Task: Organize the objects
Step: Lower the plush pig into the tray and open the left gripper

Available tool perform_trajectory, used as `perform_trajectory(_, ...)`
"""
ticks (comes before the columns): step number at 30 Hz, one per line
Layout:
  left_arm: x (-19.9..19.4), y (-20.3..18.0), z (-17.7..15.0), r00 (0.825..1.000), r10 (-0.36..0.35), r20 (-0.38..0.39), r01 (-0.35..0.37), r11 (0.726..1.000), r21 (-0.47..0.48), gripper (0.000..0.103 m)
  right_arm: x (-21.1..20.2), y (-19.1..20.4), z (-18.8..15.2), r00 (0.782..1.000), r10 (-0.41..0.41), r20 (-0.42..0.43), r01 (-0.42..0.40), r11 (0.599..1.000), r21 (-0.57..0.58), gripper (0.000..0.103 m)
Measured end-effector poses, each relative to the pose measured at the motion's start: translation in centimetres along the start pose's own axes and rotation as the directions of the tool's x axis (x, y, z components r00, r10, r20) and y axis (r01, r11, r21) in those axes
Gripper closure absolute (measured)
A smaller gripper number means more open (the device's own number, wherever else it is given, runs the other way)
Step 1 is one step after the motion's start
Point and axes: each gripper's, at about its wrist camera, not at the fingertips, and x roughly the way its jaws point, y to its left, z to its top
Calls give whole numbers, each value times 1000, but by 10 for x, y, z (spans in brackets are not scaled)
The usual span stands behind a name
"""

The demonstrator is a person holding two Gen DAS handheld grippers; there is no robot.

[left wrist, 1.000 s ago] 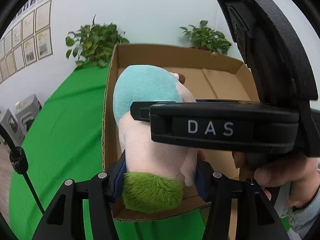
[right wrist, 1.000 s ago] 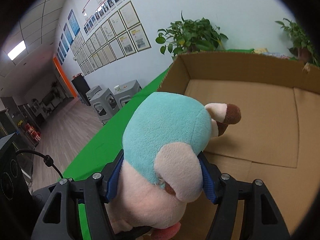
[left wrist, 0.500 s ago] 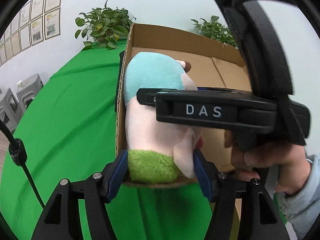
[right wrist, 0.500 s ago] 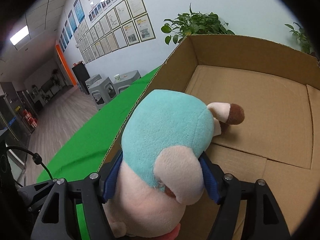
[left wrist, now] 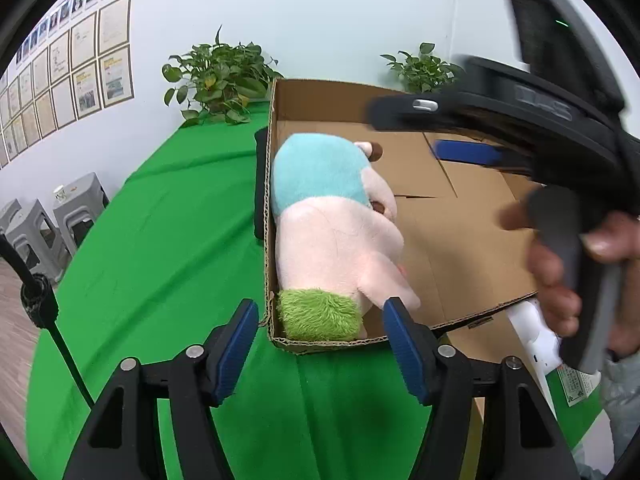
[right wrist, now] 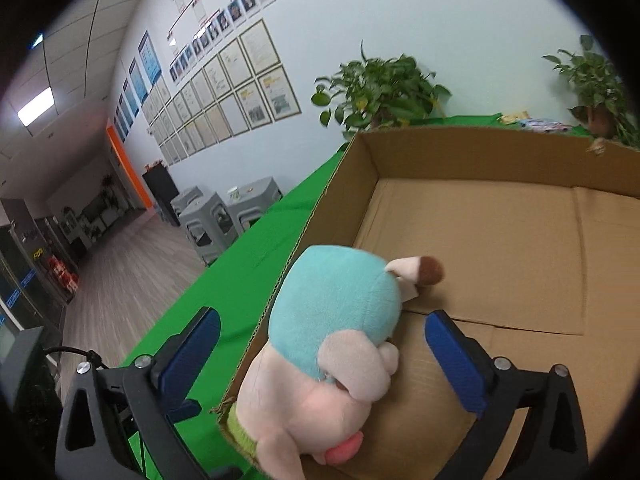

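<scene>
Plush toy (left wrist: 332,232), probably light and squashy, lies inside the cardboard box (left wrist: 460,248) against its left wall, best pinched around the body, both the left gripper (left wrist: 318,340) and the right gripper (right wrist: 324,356) opening clear of it.

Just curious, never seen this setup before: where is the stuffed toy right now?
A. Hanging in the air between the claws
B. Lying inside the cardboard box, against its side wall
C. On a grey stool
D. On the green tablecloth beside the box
B: the stuffed toy lies on the floor of the cardboard box, along its side wall.
</scene>
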Motion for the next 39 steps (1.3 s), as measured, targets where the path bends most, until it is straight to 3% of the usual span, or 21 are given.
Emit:
perform_trajectory(4, -18, -12, 11, 995, 61, 77, -66, 996, 64, 29, -40, -9, -14, 1000, -29, -2, 29, 999, 37, 1)
perform_trajectory(6, -30, -25, 13, 987, 105, 123, -118, 988, 99, 9, -65, -15, -26, 997, -67, 25, 66, 996, 54, 1)
perform_trajectory(7, -35, -33, 13, 983, 122, 136, -138, 984, 112, 6, -81, -19, -36, 994, -102, 47, 99, 993, 69, 1)
perform_trajectory(10, -43, -61, 7, 974, 148, 172, -178, 968, 178, 4, -107, -28, -51, 981, -177, 84, 167, 980, 111, 1)
perform_trajectory(15, -46, -115, -6, 984, 85, 154, -131, 939, 318, 4, -145, -41, -68, 962, -252, 102, 228, 952, 205, 1)
perform_trajectory(18, -49, -141, -17, 991, 16, 131, -66, 921, 383, 4, -161, -37, -68, 949, -294, 115, 268, 943, 198, 1)
perform_trajectory(20, -50, -151, -24, 993, -9, 114, -38, 917, 396, 4, -172, -29, -64, 949, -281, 142, 252, 949, 188, 1)
perform_trajectory(25, -46, -152, -29, 999, -16, 38, 4, 955, 297, 4, -213, -4, -65, 949, -213, 234, 175, 969, 176, 1)
perform_trajectory(28, -51, -137, -29, 999, -38, 15, 35, 981, 192, 4, -233, 9, -67, 939, -219, 265, 185, 971, 150, 1)
perform_trajectory(32, -58, -124, -29, 999, -51, 0, 51, 992, 112, 4, -247, 15, -72, 930, -229, 287, 198, 971, 133, 1)
perform_trajectory(39, -72, -107, -25, 998, -51, 27, 51, 998, 26, 4, -206, 9, -113, 943, -307, 130, 298, 951, 82, 1)
